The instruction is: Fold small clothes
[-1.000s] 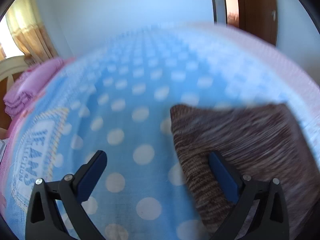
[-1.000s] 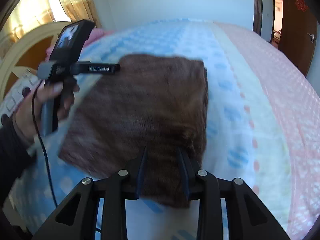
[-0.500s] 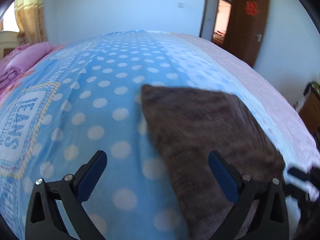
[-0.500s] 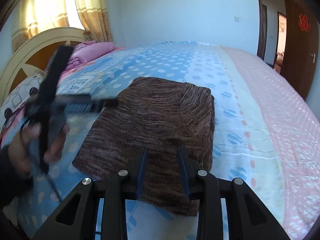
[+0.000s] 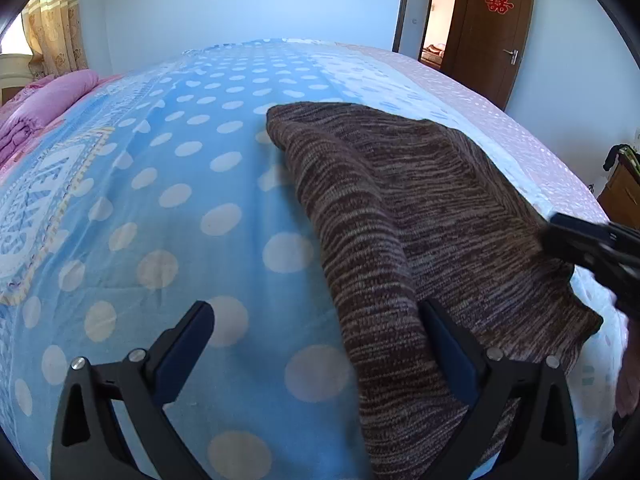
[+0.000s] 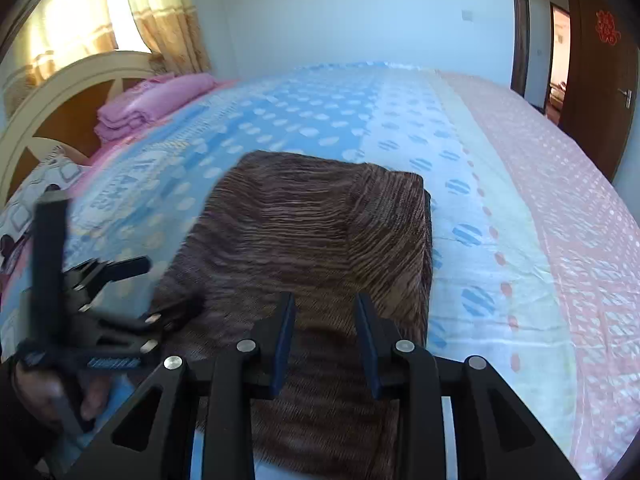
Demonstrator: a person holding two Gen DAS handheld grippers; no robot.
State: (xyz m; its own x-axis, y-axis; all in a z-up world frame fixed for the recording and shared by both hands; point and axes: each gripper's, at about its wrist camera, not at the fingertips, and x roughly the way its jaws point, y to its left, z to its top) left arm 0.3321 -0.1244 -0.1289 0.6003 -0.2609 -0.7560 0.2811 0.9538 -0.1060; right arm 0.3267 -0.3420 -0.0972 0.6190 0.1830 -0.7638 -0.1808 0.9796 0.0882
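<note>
A brown striped knit garment [image 5: 420, 220] lies folded into a rough rectangle on the bed; it also shows in the right wrist view [image 6: 304, 240]. My left gripper [image 5: 316, 320] is open wide at the garment's near left edge, one finger over the knit and one over the bedspread. It appears at the left of the right wrist view [image 6: 132, 288]. My right gripper [image 6: 325, 304] is partly open and empty, its jaws above the garment's near edge. It shows blurred at the right of the left wrist view [image 5: 592, 240].
The bed has a blue polka-dot bedspread [image 5: 180, 200] with a pink strip [image 6: 560, 200] on the right. Folded pink bedding [image 6: 152, 100] lies by the cream headboard [image 6: 60, 92]. A brown door [image 5: 492, 24] stands at the far right.
Both grippers drew back toward the garment's near edge. The left one swung from the garment's far left side down to its near left edge. The garment stayed flat.
</note>
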